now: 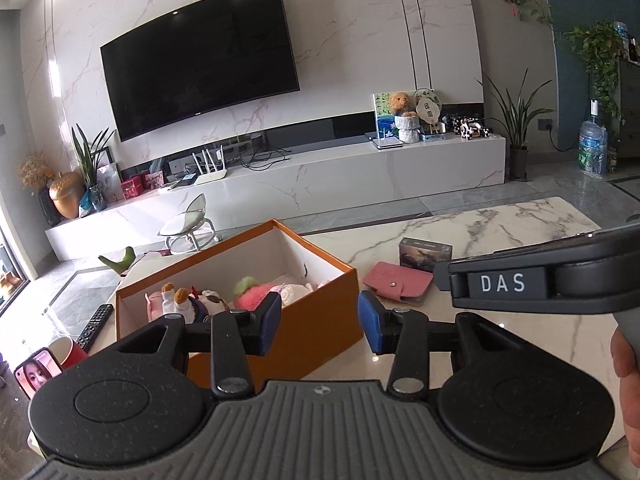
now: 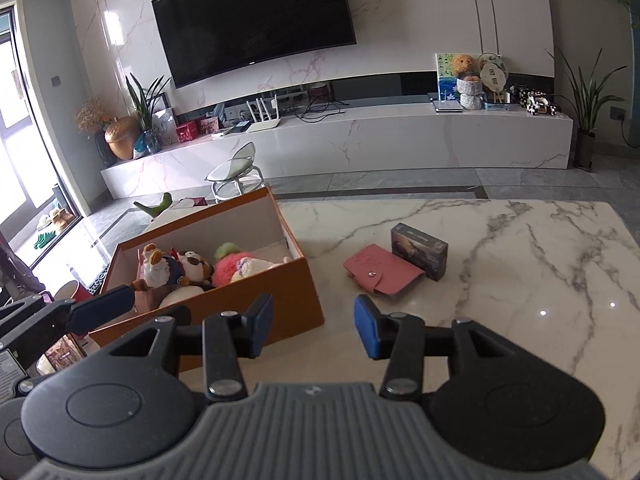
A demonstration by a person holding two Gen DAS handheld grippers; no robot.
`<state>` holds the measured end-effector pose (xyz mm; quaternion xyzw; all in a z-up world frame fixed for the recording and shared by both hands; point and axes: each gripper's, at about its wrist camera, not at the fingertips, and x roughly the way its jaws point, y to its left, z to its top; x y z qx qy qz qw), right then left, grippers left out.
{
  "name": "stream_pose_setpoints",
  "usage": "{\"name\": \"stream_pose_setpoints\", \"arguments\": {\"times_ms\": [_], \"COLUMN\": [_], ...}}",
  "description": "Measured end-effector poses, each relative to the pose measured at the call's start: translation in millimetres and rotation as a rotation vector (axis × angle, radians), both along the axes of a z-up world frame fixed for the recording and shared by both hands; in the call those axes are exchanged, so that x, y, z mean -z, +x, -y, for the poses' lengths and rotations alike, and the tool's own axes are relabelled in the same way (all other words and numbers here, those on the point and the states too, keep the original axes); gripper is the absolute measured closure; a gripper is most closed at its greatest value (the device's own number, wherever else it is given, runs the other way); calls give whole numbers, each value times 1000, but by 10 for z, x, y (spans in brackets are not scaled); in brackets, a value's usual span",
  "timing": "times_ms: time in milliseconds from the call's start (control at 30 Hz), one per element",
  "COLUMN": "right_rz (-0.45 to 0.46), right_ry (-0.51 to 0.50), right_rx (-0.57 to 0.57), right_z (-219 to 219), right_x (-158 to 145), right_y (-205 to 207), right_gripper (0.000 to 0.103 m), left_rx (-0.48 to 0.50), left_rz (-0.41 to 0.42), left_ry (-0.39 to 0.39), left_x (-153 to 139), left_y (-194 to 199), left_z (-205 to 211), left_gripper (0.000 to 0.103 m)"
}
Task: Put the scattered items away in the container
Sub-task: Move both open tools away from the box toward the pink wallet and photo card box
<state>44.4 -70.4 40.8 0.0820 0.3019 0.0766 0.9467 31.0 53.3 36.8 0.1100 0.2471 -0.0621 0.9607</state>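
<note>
An open orange box (image 1: 316, 320) (image 2: 296, 292) stands on the marble table and holds several plush toys (image 1: 256, 294) (image 2: 232, 266). A pink wallet (image 1: 398, 282) (image 2: 382, 272) and a small dark card box (image 1: 426, 254) (image 2: 420, 250) lie on the table to the right of the orange box. My left gripper (image 1: 320, 324) is open and empty, hovering at the orange box's near right corner. My right gripper (image 2: 312, 326) is open and empty, in front of the orange box and short of the wallet. Its body (image 1: 548, 276) shows at the right of the left wrist view.
The marble table (image 2: 520, 280) stretches right. A remote (image 1: 94, 324), a red cup (image 1: 68, 354) and a phone (image 1: 36, 376) lie left of the box. A low stool (image 2: 236, 176) and a TV bench (image 2: 360, 140) stand beyond.
</note>
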Motion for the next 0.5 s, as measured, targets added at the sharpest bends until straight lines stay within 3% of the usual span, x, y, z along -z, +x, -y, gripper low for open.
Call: {"name": "stream_pose_setpoints", "arguments": {"times_ms": [500], "right_rz": [47], "right_ry": [-26], "right_rx": [162], "right_z": [658], "right_x": [237], "right_y": [-583], "right_gripper": [52], "left_rx": [31], "left_rz": [-85], "left_ry": [-94], "left_x": [302], "left_y": [-241], "left_z": [510], "left_gripper": [51]}}
